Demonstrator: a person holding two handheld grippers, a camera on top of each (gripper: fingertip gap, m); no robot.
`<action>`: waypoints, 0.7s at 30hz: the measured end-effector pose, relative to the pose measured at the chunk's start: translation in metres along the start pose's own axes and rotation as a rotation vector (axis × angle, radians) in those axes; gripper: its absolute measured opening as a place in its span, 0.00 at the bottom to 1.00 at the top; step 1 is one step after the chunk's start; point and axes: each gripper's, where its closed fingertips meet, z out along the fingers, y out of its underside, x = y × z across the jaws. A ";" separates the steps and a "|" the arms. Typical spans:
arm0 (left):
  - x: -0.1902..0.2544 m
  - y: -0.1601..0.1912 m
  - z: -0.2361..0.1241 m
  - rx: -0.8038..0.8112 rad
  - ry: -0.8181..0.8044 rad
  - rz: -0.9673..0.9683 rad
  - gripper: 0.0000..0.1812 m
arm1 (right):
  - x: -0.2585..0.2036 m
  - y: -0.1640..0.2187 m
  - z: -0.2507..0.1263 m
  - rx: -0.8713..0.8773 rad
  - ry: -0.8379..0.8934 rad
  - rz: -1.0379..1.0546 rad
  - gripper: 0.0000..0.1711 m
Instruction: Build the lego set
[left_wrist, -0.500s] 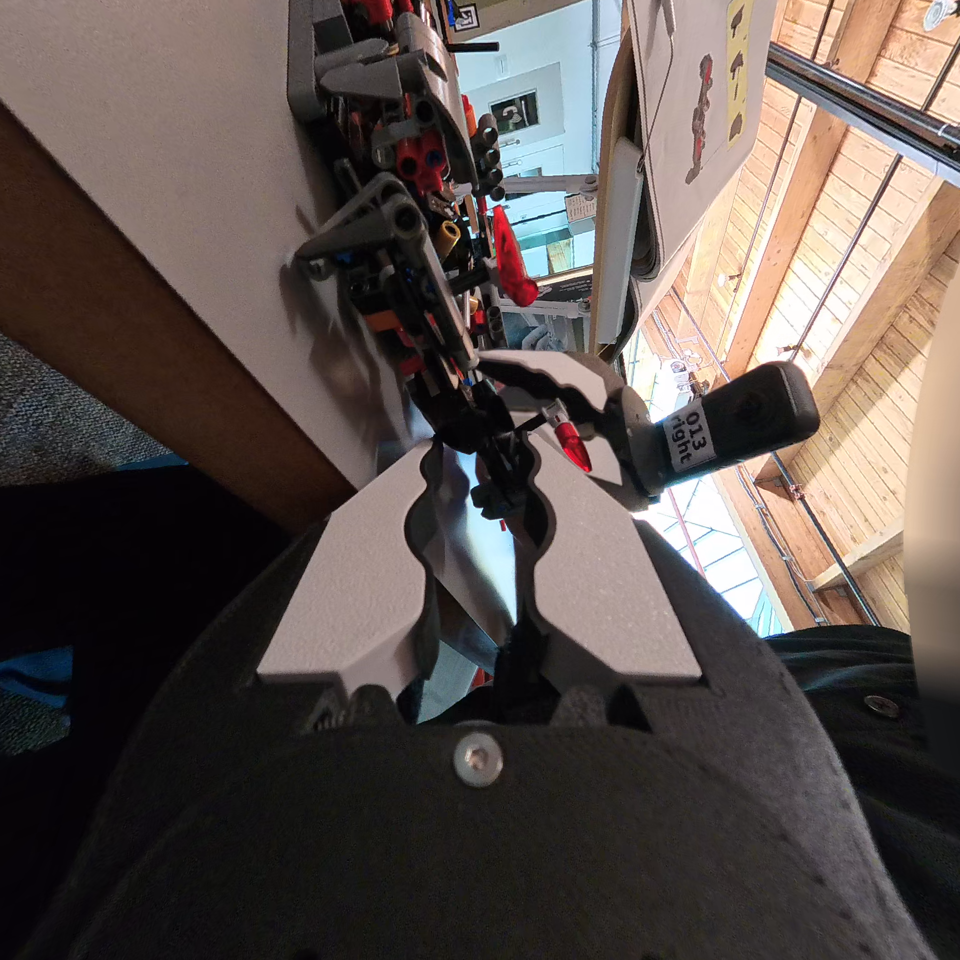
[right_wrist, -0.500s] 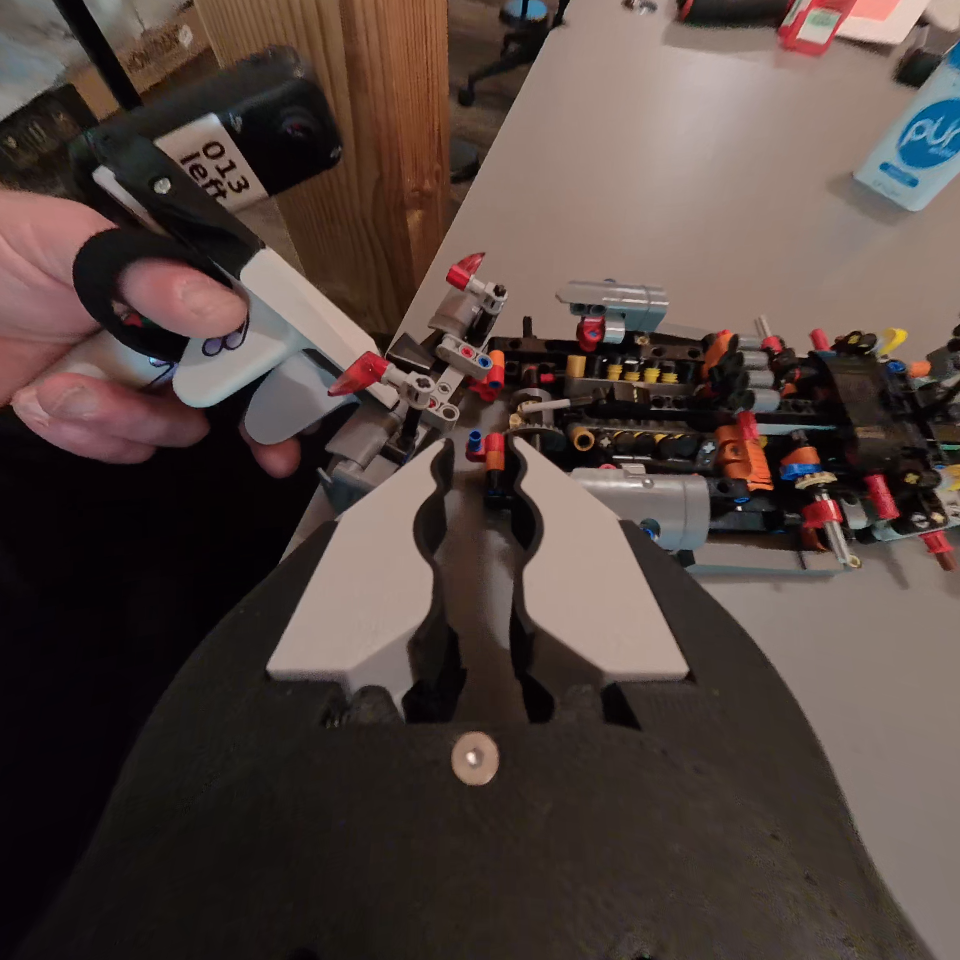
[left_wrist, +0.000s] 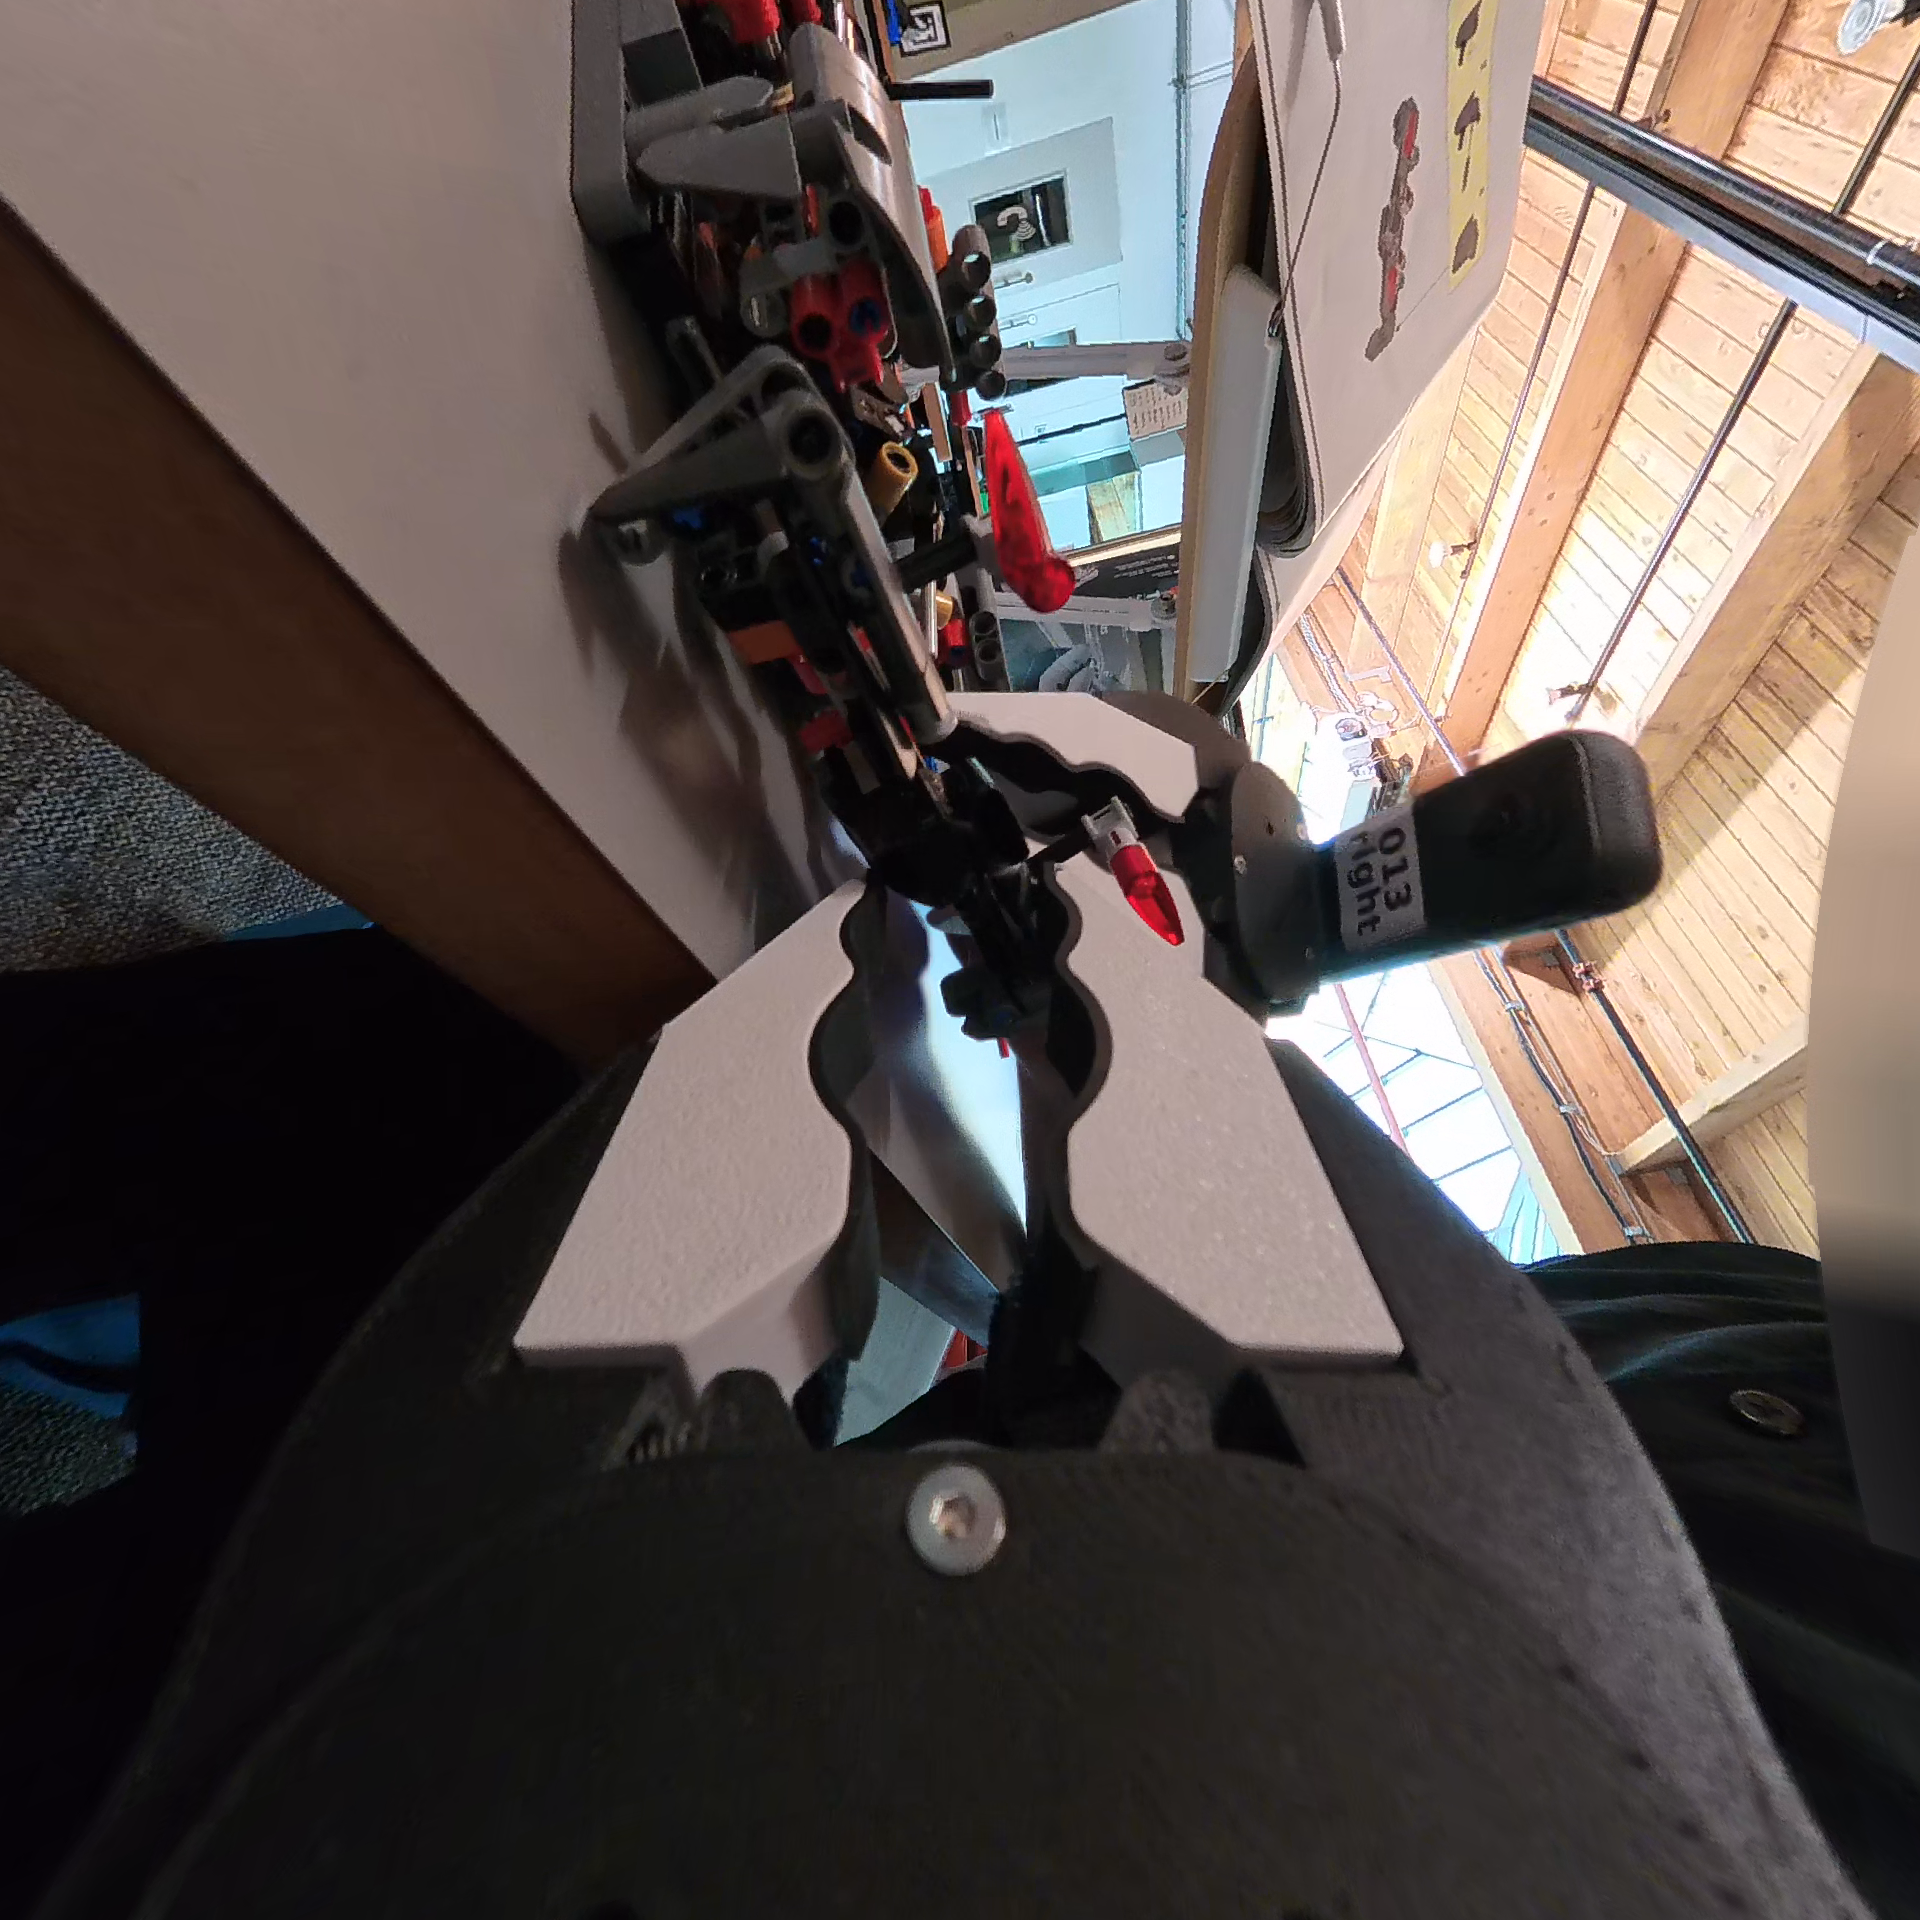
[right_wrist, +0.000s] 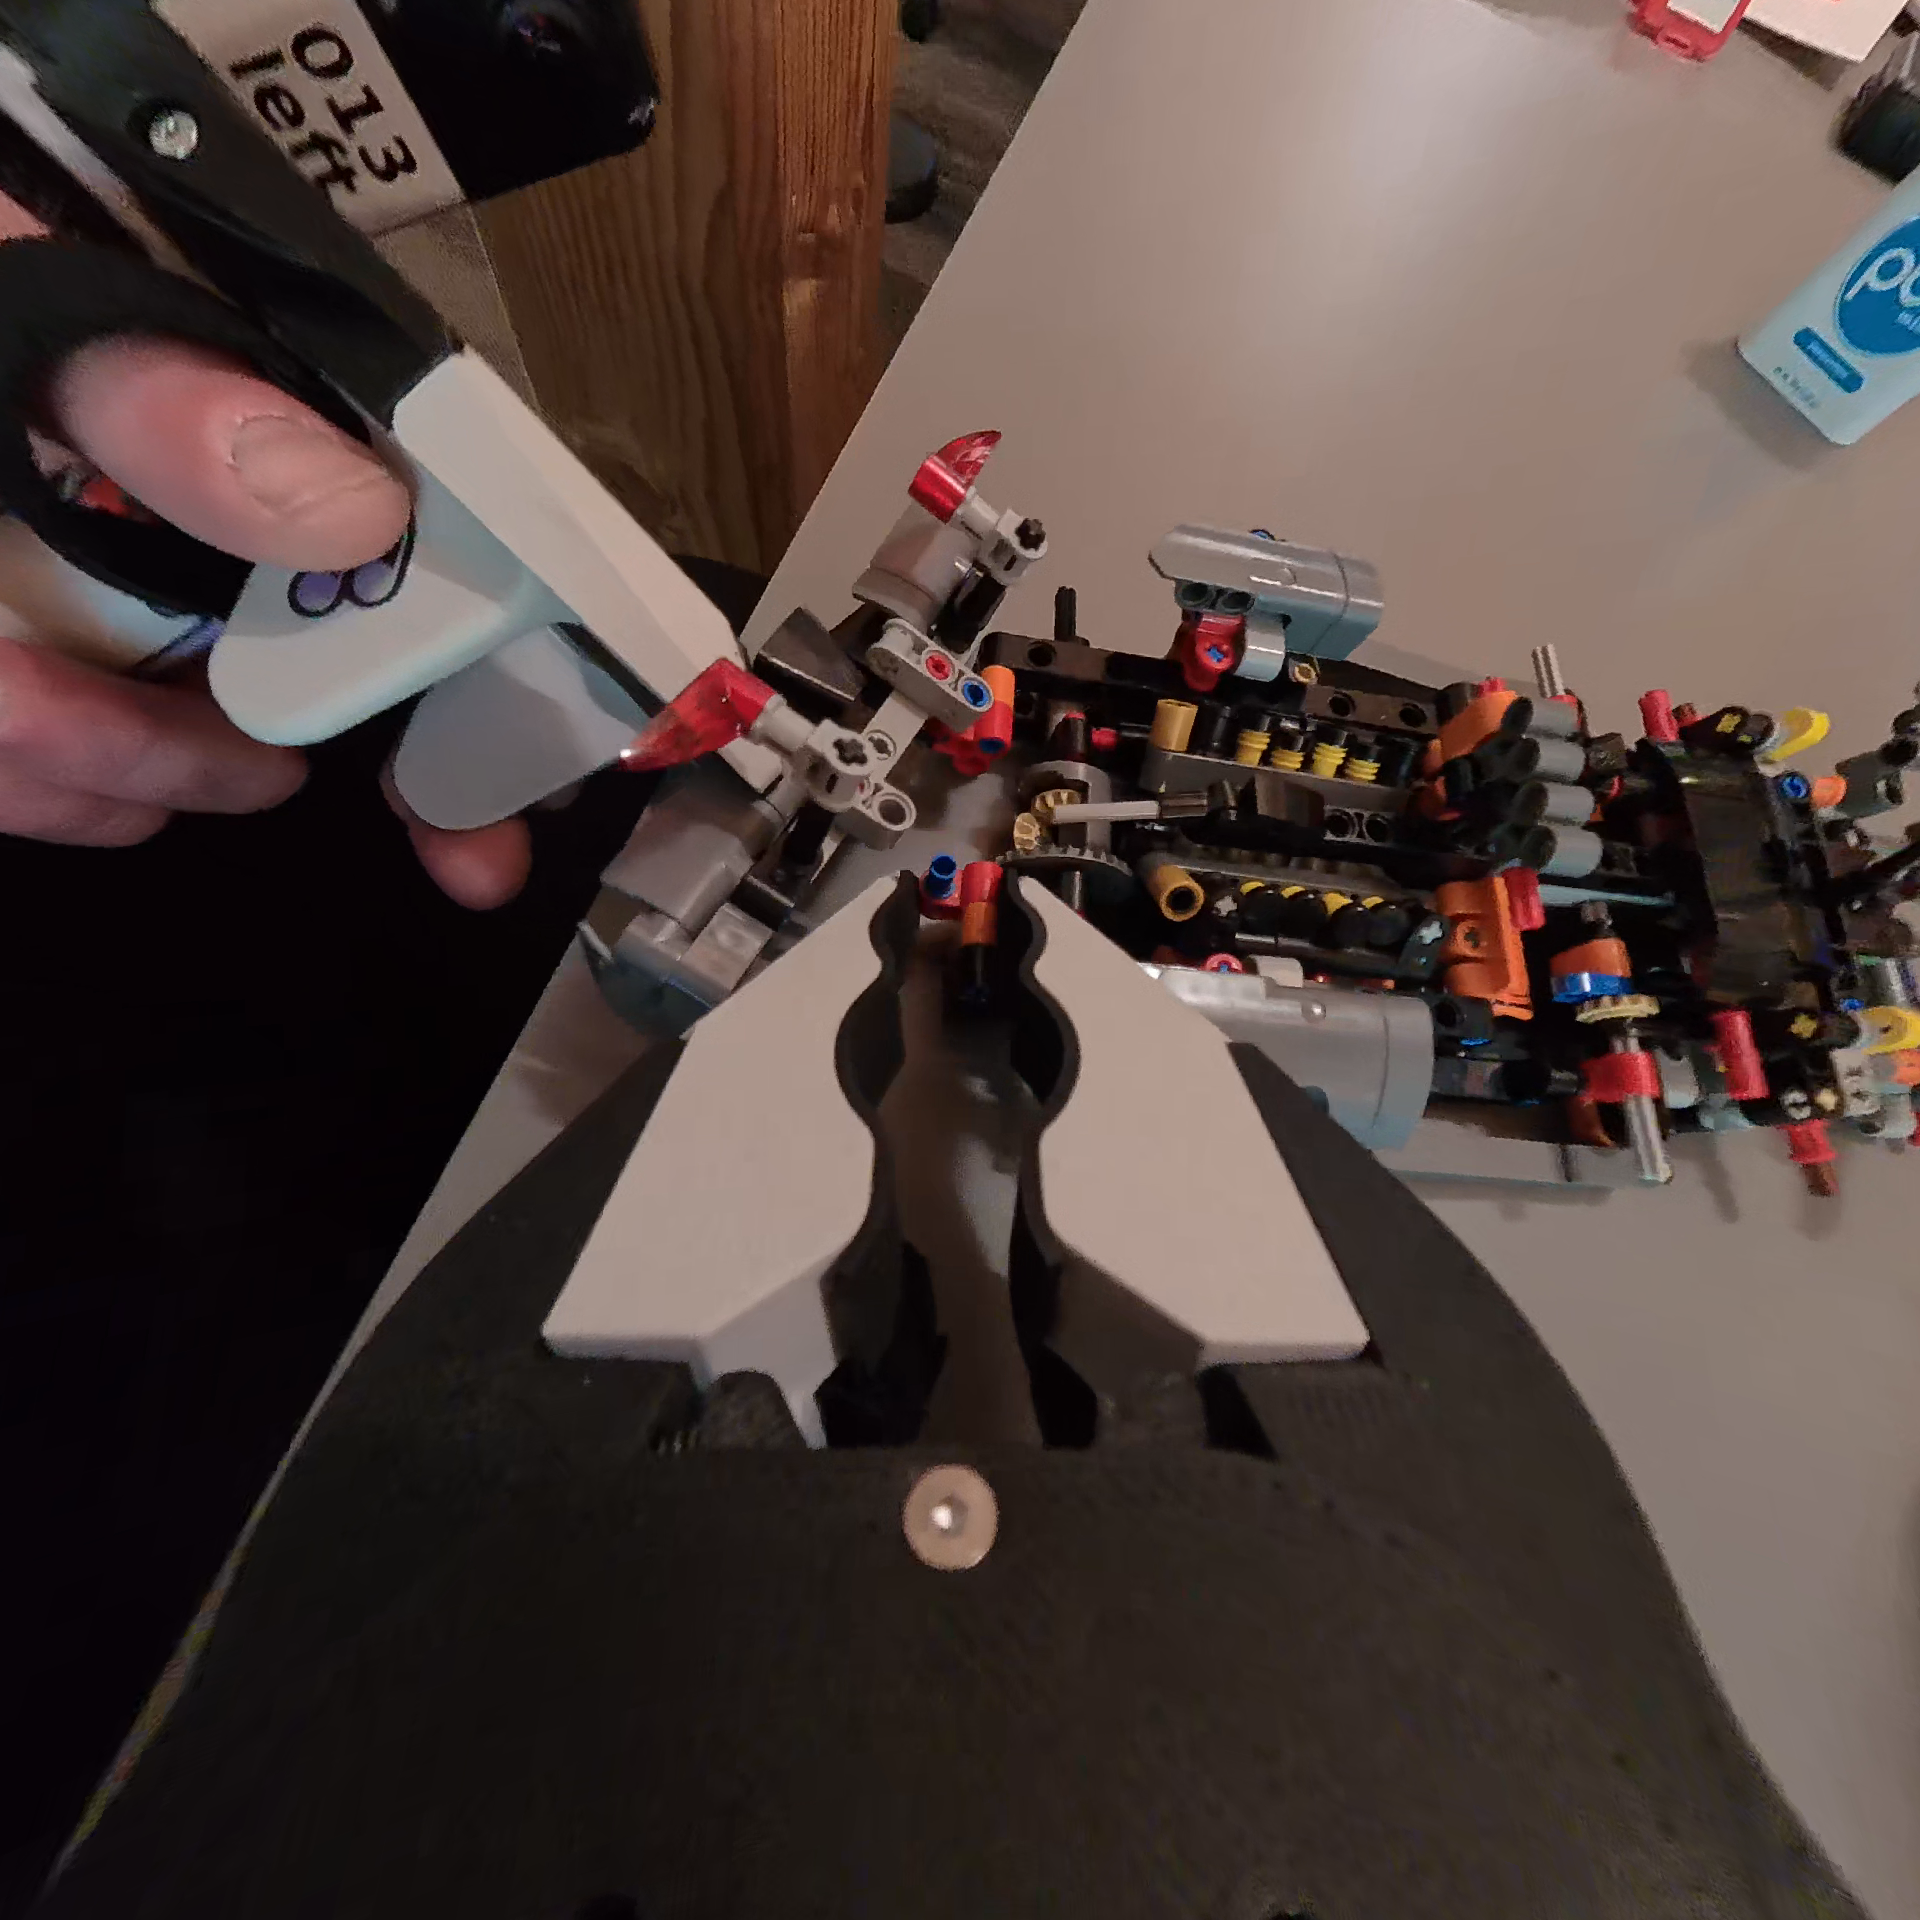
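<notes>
lego model, right gripper pinching, left gripper angled

Both grippers crowd the lego model's near end; the table beyond looks open.

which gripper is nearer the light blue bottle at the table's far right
Right. The right gripper sits mid-table by the lego model; the left gripper is at the table's corner, farther from the light blue bottle.
</notes>
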 end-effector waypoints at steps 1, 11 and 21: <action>0.000 0.000 0.000 0.000 0.000 0.000 0.15 | 0.000 0.000 0.000 -0.008 0.009 -0.027 0.08; 0.000 -0.001 0.000 0.005 0.001 -0.002 0.14 | 0.000 0.001 0.000 -0.033 0.067 -0.170 0.08; 0.001 0.002 0.002 -0.003 0.003 0.000 0.14 | 0.001 0.003 -0.004 -0.019 0.048 -0.154 0.08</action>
